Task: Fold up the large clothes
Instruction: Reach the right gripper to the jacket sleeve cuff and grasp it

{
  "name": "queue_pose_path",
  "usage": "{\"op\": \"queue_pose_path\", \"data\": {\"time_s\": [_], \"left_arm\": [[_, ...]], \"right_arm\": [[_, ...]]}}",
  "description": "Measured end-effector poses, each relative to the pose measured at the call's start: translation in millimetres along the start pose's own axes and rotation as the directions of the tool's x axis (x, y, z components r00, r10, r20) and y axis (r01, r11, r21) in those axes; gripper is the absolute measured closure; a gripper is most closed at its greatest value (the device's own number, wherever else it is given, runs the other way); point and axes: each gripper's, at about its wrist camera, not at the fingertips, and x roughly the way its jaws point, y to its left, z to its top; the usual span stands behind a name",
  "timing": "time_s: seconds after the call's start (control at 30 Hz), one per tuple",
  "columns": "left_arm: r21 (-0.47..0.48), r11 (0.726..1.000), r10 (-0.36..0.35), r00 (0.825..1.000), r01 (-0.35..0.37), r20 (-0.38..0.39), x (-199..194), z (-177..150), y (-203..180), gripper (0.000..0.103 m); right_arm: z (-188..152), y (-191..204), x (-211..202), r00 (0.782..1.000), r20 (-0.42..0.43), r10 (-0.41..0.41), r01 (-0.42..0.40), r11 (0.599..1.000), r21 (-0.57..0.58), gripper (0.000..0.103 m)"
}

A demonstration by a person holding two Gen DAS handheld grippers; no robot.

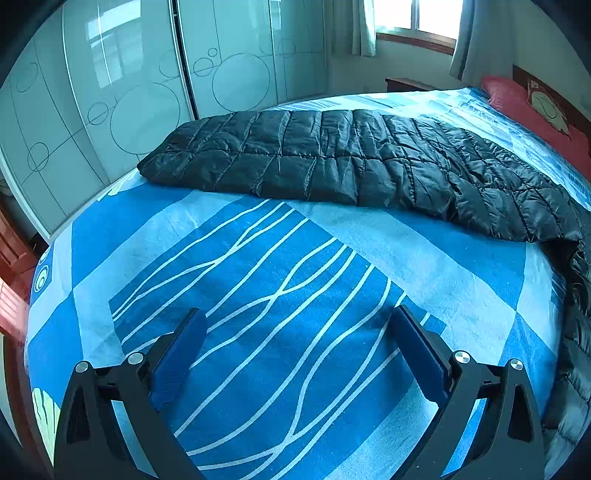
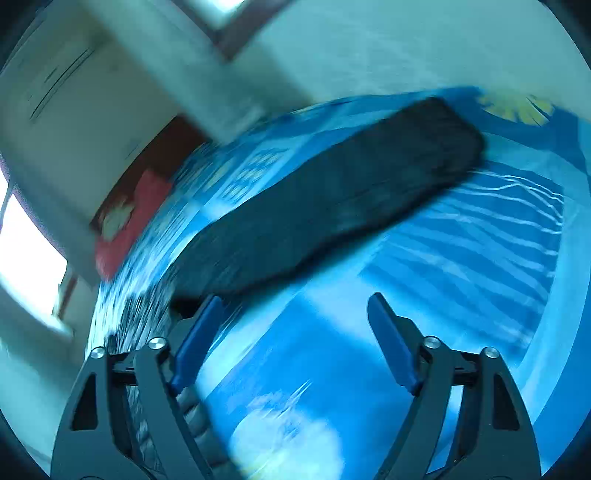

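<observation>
The black coat [image 1: 351, 162] is seen lying on the bed [image 1: 258, 295] with its long axis crosswise ahead of both empty, wide-spread tongs, the left tongs [image 1: 299, 347] farther from it than the right tongs [image 2: 295, 332].

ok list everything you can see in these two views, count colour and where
quilted jacket: one, black, laid flat in a long strip across the bed, one end spilling over the right edge
bedsheet: one, blue with white wavy lines, covers the bed
pillow: one, red with a printed patch, at the head of the bed
wardrobe doors: pale glass with circle outlines, beyond the bed
window: one, bright, curtains on both sides
left gripper: black frame, blue pads, open over bare sheet
right gripper: black frame, blue pads, open, nothing between them; view blurred
</observation>
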Motion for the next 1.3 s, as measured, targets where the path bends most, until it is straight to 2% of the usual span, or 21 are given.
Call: {"op": "queue_pose_path", "data": {"time_s": [0.13,0.27,0.47,0.67,0.73,0.83,0.93,1.0,1.03,1.07,1.13,1.23,1.3], "left_arm": [[0.013,1.0,0.02,1.0,-0.02,0.007,1,1,-5,0.004],[0.024,0.999,0.038,0.999,-0.038,0.02,-2,-4,-8,0.004],[0.032,0.998,0.051,0.998,-0.051,0.031,-1,-5,-12,0.004],[0.045,0.996,0.074,0.996,-0.076,0.041,-3,-6,-16,0.004],[0.05,0.995,0.082,0.996,-0.084,0.044,-2,-6,-17,0.004],[0.06,0.993,0.097,0.994,-0.1,0.052,-2,-6,-19,0.004],[0.07,0.991,0.112,0.992,-0.116,0.059,-1,-5,-20,0.004],[0.071,0.99,0.114,0.992,-0.118,0.061,-1,-5,-20,0.004],[0.069,0.991,0.112,0.992,-0.116,0.06,-1,-5,-20,0.004],[0.067,0.991,0.11,0.992,-0.114,0.059,-1,-5,-20,0.004],[0.064,0.992,0.105,0.993,-0.109,0.058,0,-5,-20,0.004],[0.063,0.992,0.105,0.993,-0.109,0.058,0,-5,-20,0.004],[0.064,0.992,0.106,0.993,-0.11,0.059,1,-4,-20,0.004]], "right_arm": [[32,-51,13,0.999,0.026,-0.024,0.02,0.988,0.151,0.033],[53,-87,25,0.998,0.061,0.012,-0.027,0.967,0.252,0.033],[74,-103,38,0.989,0.131,0.062,-0.096,0.956,0.275,0.033],[93,-110,49,0.981,0.181,0.064,-0.108,0.963,0.247,0.036],[98,-111,51,0.982,0.187,0.036,-0.081,0.967,0.242,0.05],[101,-121,55,0.986,0.169,0.003,-0.047,0.965,0.258,0.079],[108,-123,60,0.988,0.155,0.007,-0.047,0.966,0.255,0.084],[110,-120,60,0.988,0.15,0.034,-0.07,0.967,0.244,0.08],[112,-117,63,0.988,0.148,0.04,-0.074,0.969,0.234,0.073],[111,-115,63,0.987,0.149,0.059,-0.092,0.97,0.225,0.061],[105,-109,60,0.982,0.162,0.098,-0.131,0.969,0.207,0.046],[103,-96,63,0.984,0.154,0.093,-0.117,0.981,0.157,0.037],[111,-98,65,0.978,0.184,0.1,-0.127,0.982,0.141,0.036]]}}
